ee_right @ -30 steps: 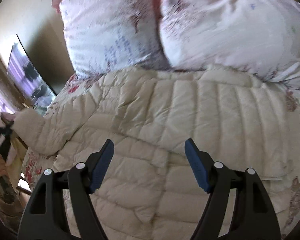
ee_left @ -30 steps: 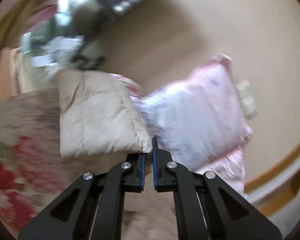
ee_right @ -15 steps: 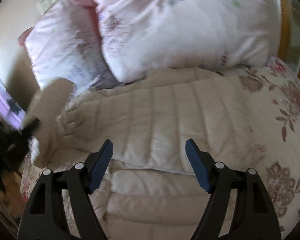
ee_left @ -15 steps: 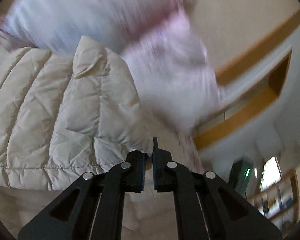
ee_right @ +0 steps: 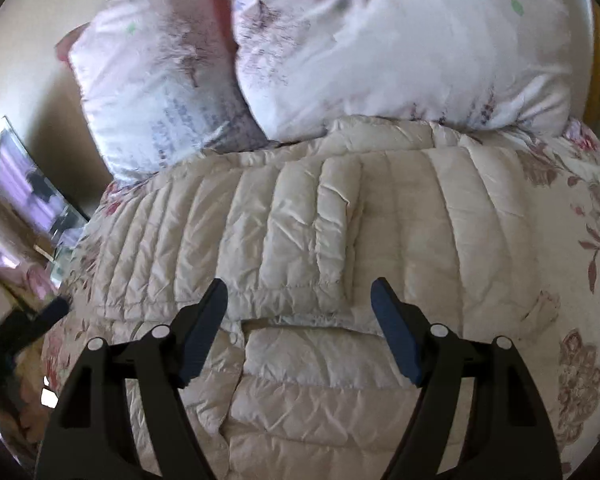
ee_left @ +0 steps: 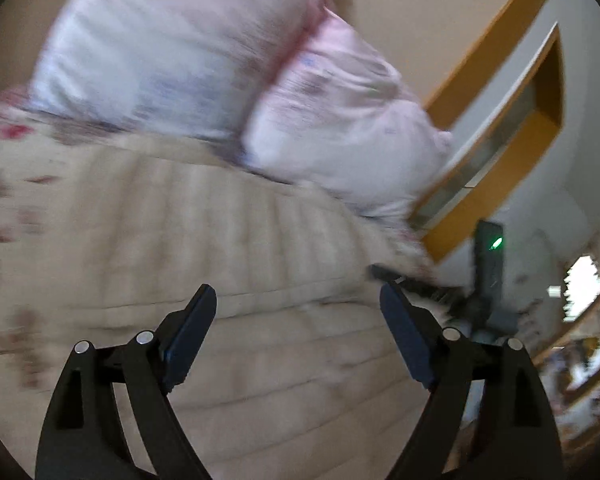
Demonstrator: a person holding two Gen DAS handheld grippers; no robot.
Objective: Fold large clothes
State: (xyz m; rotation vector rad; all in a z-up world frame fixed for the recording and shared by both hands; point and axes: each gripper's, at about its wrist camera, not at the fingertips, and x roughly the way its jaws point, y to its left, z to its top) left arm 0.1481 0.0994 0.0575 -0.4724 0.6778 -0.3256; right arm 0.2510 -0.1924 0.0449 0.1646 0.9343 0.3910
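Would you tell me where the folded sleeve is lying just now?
In the right wrist view the sleeve lies flat across the jacket, left of centre, just below the pillows.

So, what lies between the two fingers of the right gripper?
Nothing is gripped there. In the right wrist view the right gripper hangs open above the cream puffer jacket, and only its folded-over sleeve shows in the gap.

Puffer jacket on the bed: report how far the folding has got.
Done: one sleeve lies folded across the cream puffer jacket, which lies flat on the floral bedspread below the pillows. In hand: nothing; the left gripper is opening with nothing between its fingers, and the right gripper hovers open. Left: the remaining folds.
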